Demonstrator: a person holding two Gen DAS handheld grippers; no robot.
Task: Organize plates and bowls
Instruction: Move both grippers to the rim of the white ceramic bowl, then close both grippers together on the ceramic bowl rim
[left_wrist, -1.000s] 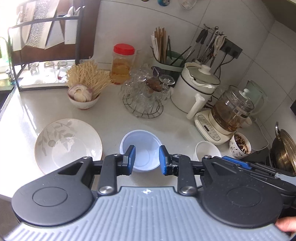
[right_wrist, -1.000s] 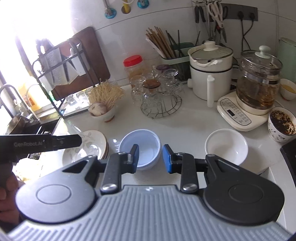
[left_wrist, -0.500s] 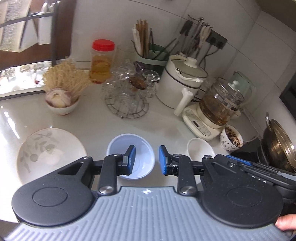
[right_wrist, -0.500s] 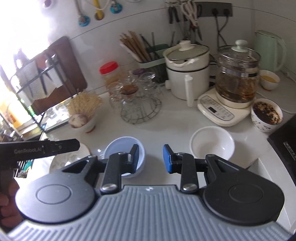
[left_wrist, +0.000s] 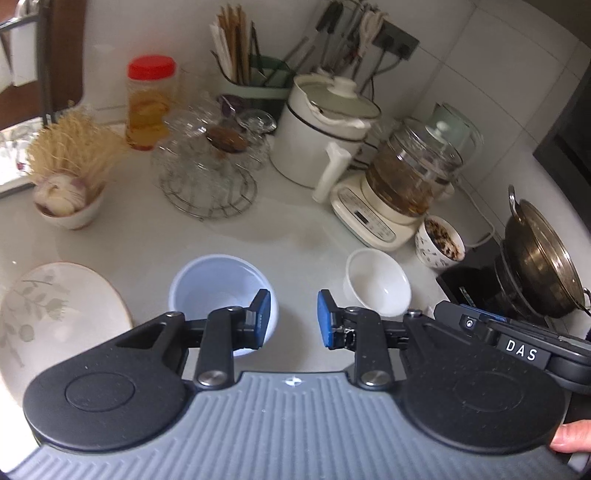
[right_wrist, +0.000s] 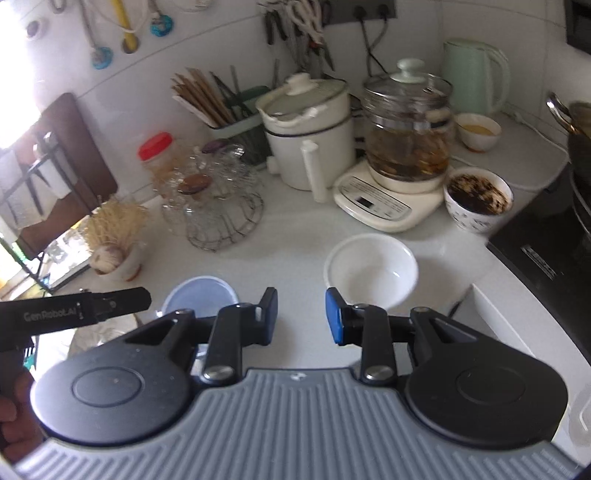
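Left gripper (left_wrist: 292, 318): jaws parted, nothing held; pale blue bowl (left_wrist: 218, 284) seen behind its left finger, untouched. Right gripper (right_wrist: 301, 316): jaws parted, nothing held; white bowl (right_wrist: 371, 271) seen just beyond its right finger. Leaf-patterned plate (left_wrist: 48, 317) set left of blue bowl. All placed on glossy white counter (left_wrist: 288, 236) under white-tiled wall. Behind: wire rack with glassware (left_wrist: 208, 177), white pot (left_wrist: 317, 129), glass kettle on base (left_wrist: 402, 177), cup of dark leaves (right_wrist: 478, 199). Wok (left_wrist: 539, 254) seen at right edge.

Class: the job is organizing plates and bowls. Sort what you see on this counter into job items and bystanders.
Job items: floral plate, blue bowl, white bowl.

Bystanders: red-lidded jar, white pot, glass kettle, chopstick holder, wok.
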